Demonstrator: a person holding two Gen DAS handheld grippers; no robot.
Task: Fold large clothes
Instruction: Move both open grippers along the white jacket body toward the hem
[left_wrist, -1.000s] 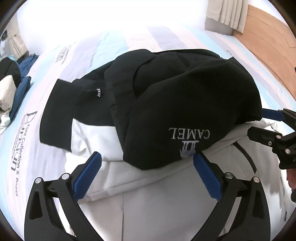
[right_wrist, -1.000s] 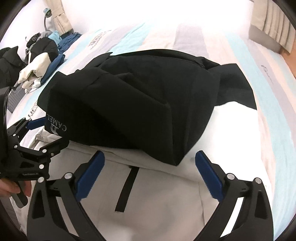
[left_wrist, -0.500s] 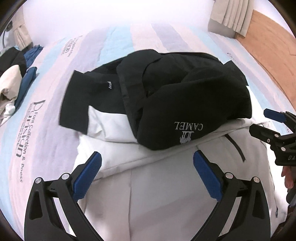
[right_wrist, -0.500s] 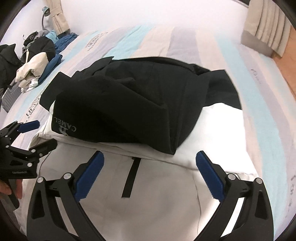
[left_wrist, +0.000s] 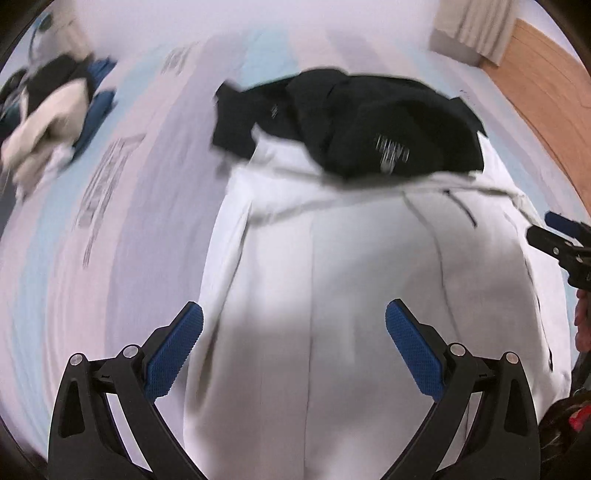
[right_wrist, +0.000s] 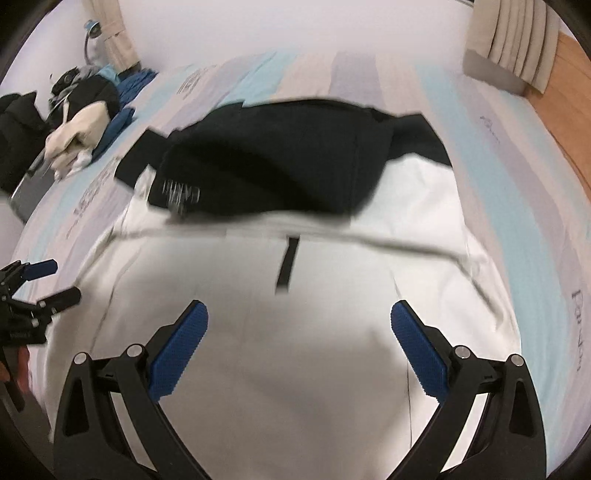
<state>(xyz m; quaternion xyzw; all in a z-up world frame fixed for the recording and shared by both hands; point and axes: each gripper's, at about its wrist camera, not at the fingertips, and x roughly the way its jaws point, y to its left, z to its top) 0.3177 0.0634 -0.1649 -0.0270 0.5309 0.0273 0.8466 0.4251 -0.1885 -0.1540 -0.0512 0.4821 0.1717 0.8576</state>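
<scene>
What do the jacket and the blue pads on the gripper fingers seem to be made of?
The jacket looks like smooth woven synthetic shell fabric, matte, white below and black above: flat panels, stitched seams, printed logo. Blur leaves the weave open. The pads look like blue rubber or plastic, with a fine dotted grip texture.

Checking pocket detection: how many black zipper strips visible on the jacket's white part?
1 in each view: black zipper strip on the jacket's white part, below its folded black section. Others may be hidden.
</scene>
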